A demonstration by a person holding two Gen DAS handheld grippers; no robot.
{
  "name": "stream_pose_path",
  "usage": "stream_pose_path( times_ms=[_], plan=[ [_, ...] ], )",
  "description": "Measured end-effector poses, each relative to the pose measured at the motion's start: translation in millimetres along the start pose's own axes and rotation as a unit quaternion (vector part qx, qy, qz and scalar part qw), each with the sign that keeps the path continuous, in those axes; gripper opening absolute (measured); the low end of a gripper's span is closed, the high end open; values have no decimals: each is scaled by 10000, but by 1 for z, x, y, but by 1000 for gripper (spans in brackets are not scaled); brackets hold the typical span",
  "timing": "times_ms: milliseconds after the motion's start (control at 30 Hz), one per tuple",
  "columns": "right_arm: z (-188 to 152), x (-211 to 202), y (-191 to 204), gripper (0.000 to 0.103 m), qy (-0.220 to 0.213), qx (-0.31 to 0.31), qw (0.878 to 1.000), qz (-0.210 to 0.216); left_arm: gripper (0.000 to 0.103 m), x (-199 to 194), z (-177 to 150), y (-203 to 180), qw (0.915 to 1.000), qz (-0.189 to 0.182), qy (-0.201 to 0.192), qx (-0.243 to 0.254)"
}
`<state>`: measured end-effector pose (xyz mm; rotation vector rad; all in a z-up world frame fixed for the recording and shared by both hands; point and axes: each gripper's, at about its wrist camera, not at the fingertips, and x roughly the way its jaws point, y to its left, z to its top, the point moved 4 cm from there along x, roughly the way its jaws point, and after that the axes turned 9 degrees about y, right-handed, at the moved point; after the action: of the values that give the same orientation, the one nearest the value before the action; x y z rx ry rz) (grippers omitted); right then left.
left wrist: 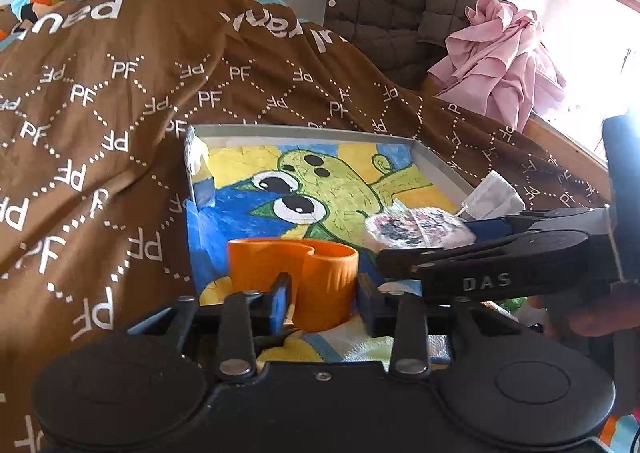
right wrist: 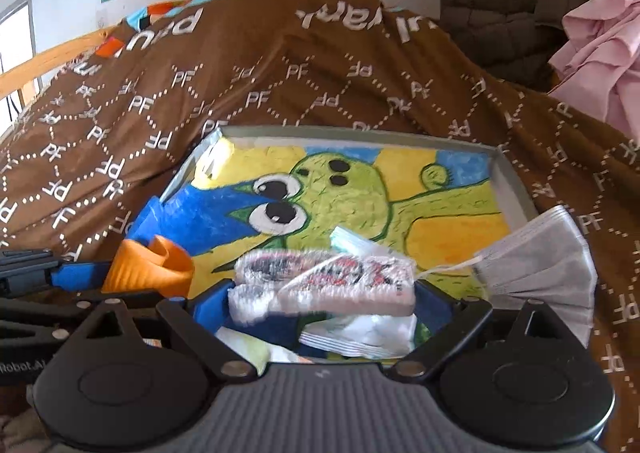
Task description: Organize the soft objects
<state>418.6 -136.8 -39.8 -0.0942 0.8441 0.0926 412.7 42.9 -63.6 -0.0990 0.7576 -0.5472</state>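
Note:
A shallow grey tray [left wrist: 436, 163] with a painted green cartoon creature on its floor lies on a brown blanket. My left gripper [left wrist: 322, 301] is shut on a soft orange heart-shaped cup [left wrist: 296, 273] at the tray's near edge. My right gripper [right wrist: 320, 299] is shut on a white bubble-wrapped packet [right wrist: 328, 281] and holds it over the tray's near right part. That packet [left wrist: 416, 229] and the right gripper's body also show in the left wrist view. The orange cup [right wrist: 150, 265] shows at the left in the right wrist view.
A grey face mask [right wrist: 548, 273] hangs over the tray's right rim [right wrist: 516, 189]. White and teal packets [right wrist: 360, 337] lie in the tray under my right gripper. The brown "PF" blanket [left wrist: 100, 113] surrounds the tray. Pink cloth [left wrist: 504, 61] and a quilted jacket [left wrist: 400, 1] are behind.

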Motion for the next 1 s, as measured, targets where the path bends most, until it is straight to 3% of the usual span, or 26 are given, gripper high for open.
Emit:
stream_pose_path(
  times_ms=[200, 367, 600, 800, 1000],
  plan=[
    [-1, -24, -18, 102, -224, 191, 9996, 53, 66, -18, 3, -3, 9998, 76, -193, -67],
    [-9, -55, -30, 103, -613, 378, 9973, 169, 73, -36, -1, -9, 9992, 230, -328, -93],
    [-32, -115, -37, 103, -1331, 298, 9905, 162, 90, -68, -9, -26, 9962, 453, -722, -158],
    [-62, -164, -35, 103, -1738, 171, 9846, 120, 102, -105, -21, -52, 9913, 553, -1182, -168],
    [-100, -200, -27, 103, -1921, 91, 9813, 91, 102, -138, -37, -79, 9884, 629, -1370, -178]
  ],
)
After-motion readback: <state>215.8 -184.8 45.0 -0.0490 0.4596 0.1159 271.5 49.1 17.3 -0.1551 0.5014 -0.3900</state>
